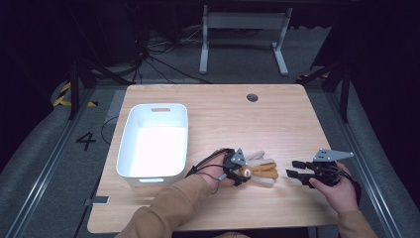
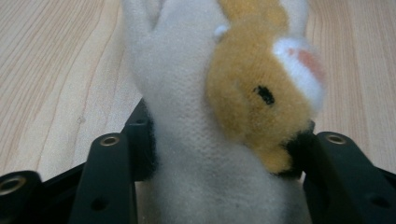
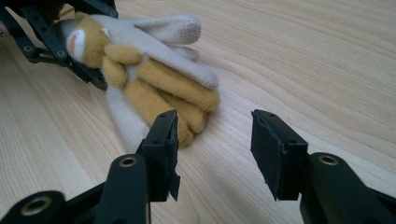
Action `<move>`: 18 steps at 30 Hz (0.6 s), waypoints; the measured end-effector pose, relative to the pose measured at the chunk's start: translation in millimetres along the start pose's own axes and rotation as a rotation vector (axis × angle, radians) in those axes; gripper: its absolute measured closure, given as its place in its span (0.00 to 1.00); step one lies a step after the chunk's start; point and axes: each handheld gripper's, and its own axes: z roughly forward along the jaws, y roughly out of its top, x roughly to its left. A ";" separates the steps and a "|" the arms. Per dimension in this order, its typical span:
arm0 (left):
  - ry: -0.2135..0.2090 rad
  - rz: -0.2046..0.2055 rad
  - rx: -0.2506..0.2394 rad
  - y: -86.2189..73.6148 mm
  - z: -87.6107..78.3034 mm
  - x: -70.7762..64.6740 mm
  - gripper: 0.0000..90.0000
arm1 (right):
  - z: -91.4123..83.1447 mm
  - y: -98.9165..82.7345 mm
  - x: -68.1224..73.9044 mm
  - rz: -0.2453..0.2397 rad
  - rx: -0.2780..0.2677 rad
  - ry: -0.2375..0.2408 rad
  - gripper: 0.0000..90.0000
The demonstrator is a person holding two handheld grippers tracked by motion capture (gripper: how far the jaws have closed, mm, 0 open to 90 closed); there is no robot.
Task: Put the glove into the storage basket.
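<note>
I have my left gripper [image 1: 239,174] closed on the cuff end of the glove [image 1: 260,169], its pads pressing the fleece on both sides, right by the little animal face. The glove lies flat on the table [image 1: 277,114], to the right of the white bin [image 1: 153,141] and well apart from it. My right gripper [image 1: 296,168] sits just right of the glove with its jaws wide apart and nothing between them. I judge the grasp is made; lifting the glove and carrying it over to the bin, which looks empty, is what remains.
</note>
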 end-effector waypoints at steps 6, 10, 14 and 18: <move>0.013 -0.015 0.005 1.6 -0.4 -1.9 0.61 | 0.3 -0.2 0.0 0.001 -0.003 0.004 0.58; 0.026 -0.030 0.025 4.9 -0.3 -2.3 0.65 | 0.5 -0.4 -0.2 0.003 -0.006 0.006 0.58; 0.038 -0.040 0.035 7.0 -0.1 -4.2 0.68 | -0.7 -0.6 -0.7 0.002 -0.012 0.001 0.58; 0.057 -0.056 0.056 10.4 0.0 -7.1 0.70 | -1.2 -0.7 -0.9 0.003 -0.013 0.002 0.58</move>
